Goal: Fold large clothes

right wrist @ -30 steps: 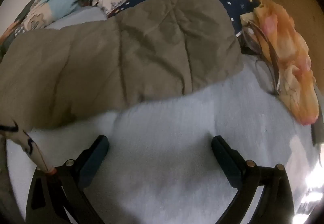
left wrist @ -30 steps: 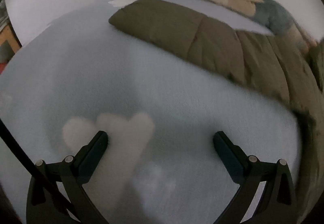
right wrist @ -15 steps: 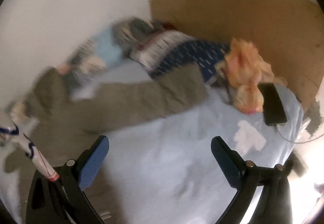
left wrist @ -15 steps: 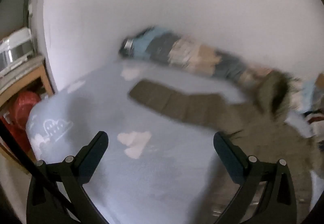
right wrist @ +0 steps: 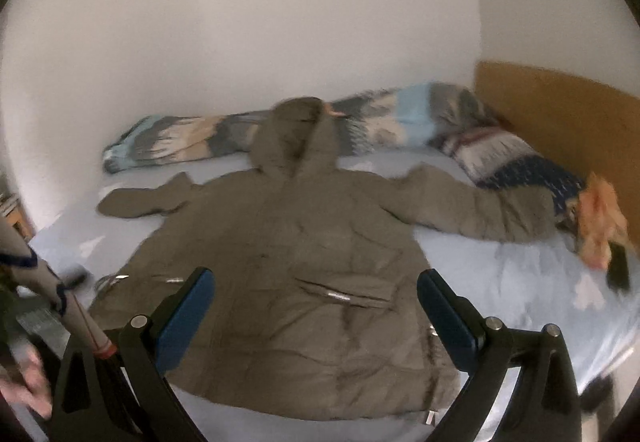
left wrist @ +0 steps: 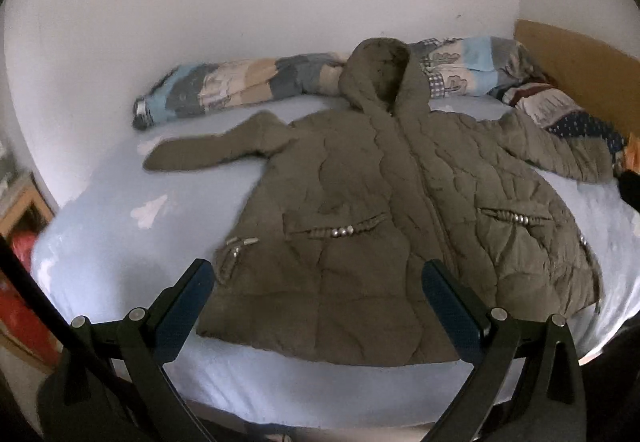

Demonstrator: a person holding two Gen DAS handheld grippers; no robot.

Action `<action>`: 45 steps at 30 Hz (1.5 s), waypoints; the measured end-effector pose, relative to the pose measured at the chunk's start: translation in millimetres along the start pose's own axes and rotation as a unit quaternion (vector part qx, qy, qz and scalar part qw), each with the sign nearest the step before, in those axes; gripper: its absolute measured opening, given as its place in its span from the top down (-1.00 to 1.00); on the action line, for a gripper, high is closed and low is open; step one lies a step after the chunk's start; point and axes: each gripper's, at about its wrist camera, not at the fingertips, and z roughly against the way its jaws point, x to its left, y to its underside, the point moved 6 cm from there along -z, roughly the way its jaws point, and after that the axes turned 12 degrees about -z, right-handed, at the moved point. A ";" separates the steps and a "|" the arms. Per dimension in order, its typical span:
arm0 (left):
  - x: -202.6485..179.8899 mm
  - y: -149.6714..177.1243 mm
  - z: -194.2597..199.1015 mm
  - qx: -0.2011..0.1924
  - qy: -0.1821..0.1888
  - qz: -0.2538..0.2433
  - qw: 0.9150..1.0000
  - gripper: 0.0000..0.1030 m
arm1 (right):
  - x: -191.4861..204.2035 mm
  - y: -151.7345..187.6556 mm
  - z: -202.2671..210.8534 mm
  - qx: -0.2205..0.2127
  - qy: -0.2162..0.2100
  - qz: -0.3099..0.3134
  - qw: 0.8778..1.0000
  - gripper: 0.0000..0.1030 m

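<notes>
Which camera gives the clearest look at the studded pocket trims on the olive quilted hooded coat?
The left wrist view. It is sharp there: the olive quilted hooded coat shows both studded pocket trims and the zip line. The right wrist view is motion-blurred, so its pocket trims read only as faint pale streaks.

The left tool (left wrist: 316, 290) hangs above the jacket's (left wrist: 380, 210) lower hem, fingers spread wide and holding nothing. The right tool (right wrist: 316, 302) hovers likewise over that hem, also spread and empty, clear of the fabric.
</notes>
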 end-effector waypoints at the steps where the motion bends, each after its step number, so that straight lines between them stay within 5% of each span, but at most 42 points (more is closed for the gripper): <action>1: 4.3 -3.8 0.6 -0.008 -0.006 -0.005 1.000 -1.00 | -6.7 4.9 1.3 0.003 -0.014 0.001 1.000 -0.99; 5: 13.4 -14.9 0.3 -0.024 -0.016 -0.022 0.999 -1.00 | -21.5 24.0 -5.5 0.026 -0.030 0.001 0.999 -0.99; 14: 15.1 -10.1 -42.9 0.036 0.025 0.007 0.999 -1.00 | -29.1 34.2 -22.4 0.058 -0.043 -0.022 0.997 -0.99; 18: 19.5 -7.9 -45.4 0.028 0.019 0.003 0.999 -1.00 | -22.4 41.8 -33.9 0.076 -0.048 -0.005 0.996 -0.99; 45: 20.0 -1.2 -63.9 0.059 0.013 0.013 0.998 -1.00 | -33.1 48.9 -49.6 0.086 -0.037 0.008 0.996 -0.99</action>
